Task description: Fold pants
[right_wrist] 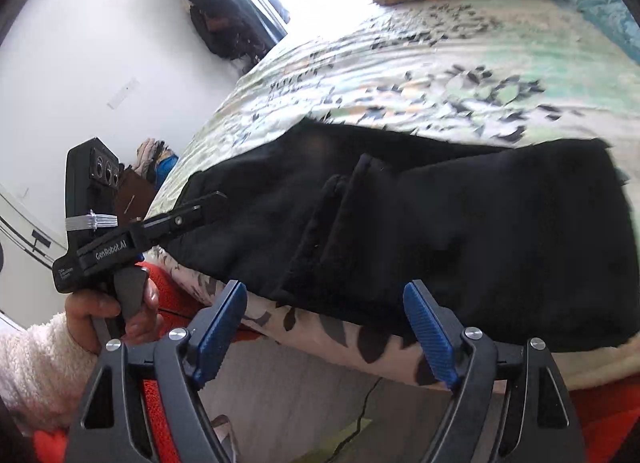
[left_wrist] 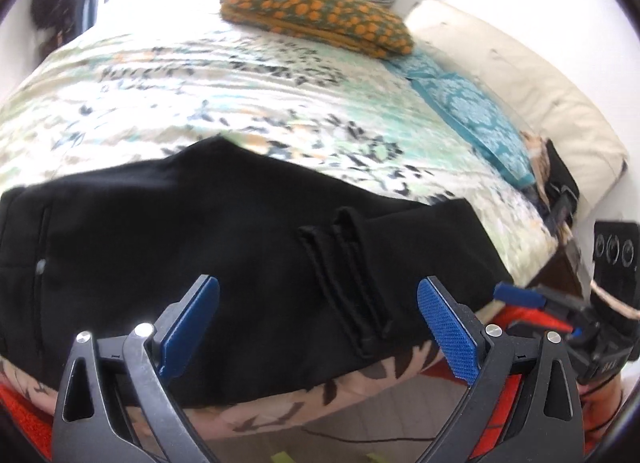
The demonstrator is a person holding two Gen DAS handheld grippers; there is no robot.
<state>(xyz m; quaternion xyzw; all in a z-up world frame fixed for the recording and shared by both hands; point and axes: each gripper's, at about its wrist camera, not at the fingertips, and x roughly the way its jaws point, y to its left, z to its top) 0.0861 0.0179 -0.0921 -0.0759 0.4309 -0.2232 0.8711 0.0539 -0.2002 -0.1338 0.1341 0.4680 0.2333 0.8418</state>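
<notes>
Black pants (left_wrist: 240, 223) lie folded across the near edge of a bed with a patterned cover (left_wrist: 200, 95); the hems (left_wrist: 348, 263) rest on top. My left gripper (left_wrist: 319, 282) hovers open over the pants' near part, its blue pads apart and touching nothing. In the right wrist view the same pants (right_wrist: 460, 223) stretch across the bed's edge. My right gripper (right_wrist: 325, 287) is open just in front of them, with nothing between its pads. The left gripper's fingers (right_wrist: 196, 209) reach over the pants' left end, held by a hand (right_wrist: 104, 311) in a fluffy white sleeve.
An orange-dotted pillow (left_wrist: 316, 11) and a teal patterned pillow (left_wrist: 472, 111) lie at the bed's far side, beside a cream cushion (left_wrist: 520, 75). A red rug (right_wrist: 160, 415) and a thin cable (right_wrist: 360, 415) are on the floor below the bed's edge. A white wall (right_wrist: 80, 63) stands left.
</notes>
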